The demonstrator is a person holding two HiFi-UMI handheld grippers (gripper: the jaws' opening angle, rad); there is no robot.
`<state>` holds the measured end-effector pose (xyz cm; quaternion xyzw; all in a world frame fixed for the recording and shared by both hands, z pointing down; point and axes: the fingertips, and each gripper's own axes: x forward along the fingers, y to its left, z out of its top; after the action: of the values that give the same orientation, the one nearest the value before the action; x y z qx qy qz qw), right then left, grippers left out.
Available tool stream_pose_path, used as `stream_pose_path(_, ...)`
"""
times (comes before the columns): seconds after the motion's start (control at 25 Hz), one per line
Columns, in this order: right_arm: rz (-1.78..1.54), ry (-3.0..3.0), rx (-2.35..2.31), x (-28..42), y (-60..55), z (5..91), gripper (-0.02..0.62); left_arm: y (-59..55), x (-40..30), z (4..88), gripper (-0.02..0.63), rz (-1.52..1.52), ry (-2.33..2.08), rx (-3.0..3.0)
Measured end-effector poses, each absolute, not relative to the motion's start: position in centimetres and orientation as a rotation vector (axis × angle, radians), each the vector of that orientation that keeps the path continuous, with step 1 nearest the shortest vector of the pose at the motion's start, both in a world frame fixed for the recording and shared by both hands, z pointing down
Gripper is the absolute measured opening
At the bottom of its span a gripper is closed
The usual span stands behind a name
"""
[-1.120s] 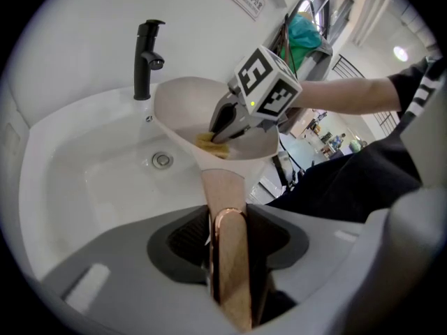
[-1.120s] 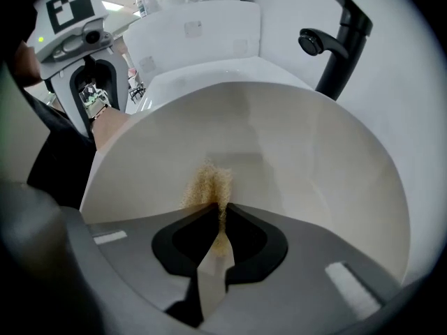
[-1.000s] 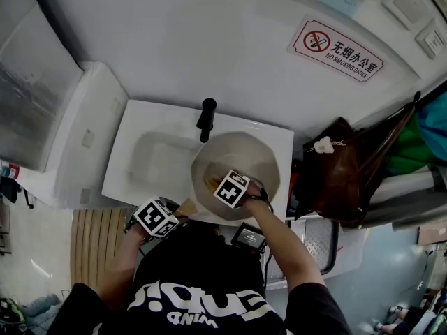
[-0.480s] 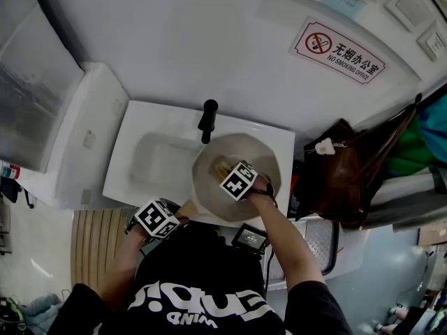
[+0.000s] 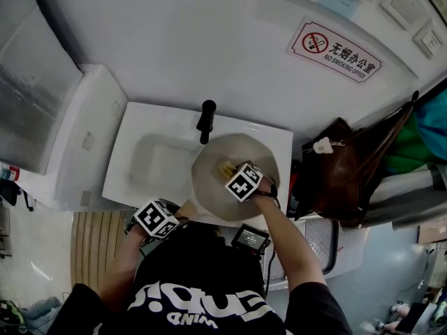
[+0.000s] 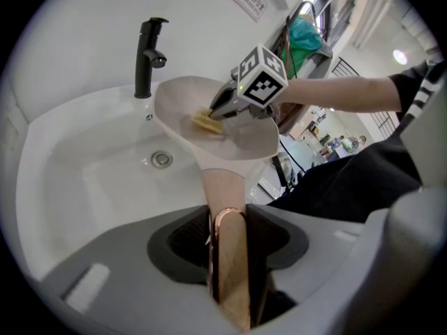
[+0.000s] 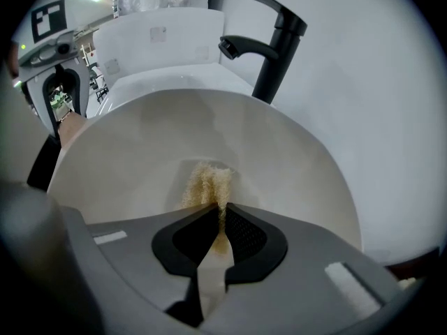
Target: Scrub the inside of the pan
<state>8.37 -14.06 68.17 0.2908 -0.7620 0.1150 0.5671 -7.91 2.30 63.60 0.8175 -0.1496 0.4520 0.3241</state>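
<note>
Pan handle (image 6: 225, 187) comes first, at the lower centre of the left gripper view. My left gripper (image 6: 229, 229) has its jaws pinched on that pale, copper-edged bar. I judge this grip is there to steady the pan (image 5: 262, 158) and tip its bowl so the inside faces my other hand. The bowl sits in the middle of the head view, over the right side of the sink (image 5: 133, 142). Whether it rests on the rim or hangs from my grip, I cannot tell.

A little further out, my right gripper (image 7: 220, 223) points steeply down into the bowl. Its jaws are pressed together on a yellowish sponge (image 7: 207, 181). The frayed end sticks out past the tips and lies against the inner wall, so the working end is free to rub while the jaws stay off the surface.

Beyond the pan is the drain (image 6: 162, 159), at centre left of the left gripper view. Holding the pan over the basin should let any runoff fall there. The black faucet (image 5: 205, 119) stands at the back rim, just above the pan's edge. Farthest away, a no-smoking sign (image 5: 335, 49) hangs on the wall at upper right, and a brown bag (image 5: 335, 169) sits at right.
</note>
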Motion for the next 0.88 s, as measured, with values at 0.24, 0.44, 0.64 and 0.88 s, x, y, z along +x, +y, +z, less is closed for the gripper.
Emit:
stream_pose_path(0.24, 0.298, -1.918, 0.773, 6.9, -14.1, 65.3, 0.038, 2.3, -8.0, 63.7, 0.163, 1.177, -0.401, 2.149)
stream_pose_path(0.44, 0.287, -1.964, 0.823, 6.8, -14.1, 63.7, 0.038, 2.3, -8.1, 64.1, 0.161, 1.169, -0.405, 2.150)
stream_pose_path(0.64, 0.290, -1.981, 0.835, 6.8, -13.7, 62.7, 0.038, 2.2, -8.3, 64.6, 0.160, 1.149, -0.415, 2.162)
stream_pose_path(0.88, 0.283, -1.992, 0.841, 6.5, -13.6, 62.2, 0.038, 2.2, -8.4, 65.6, 0.158, 1.139, -0.402, 2.163)
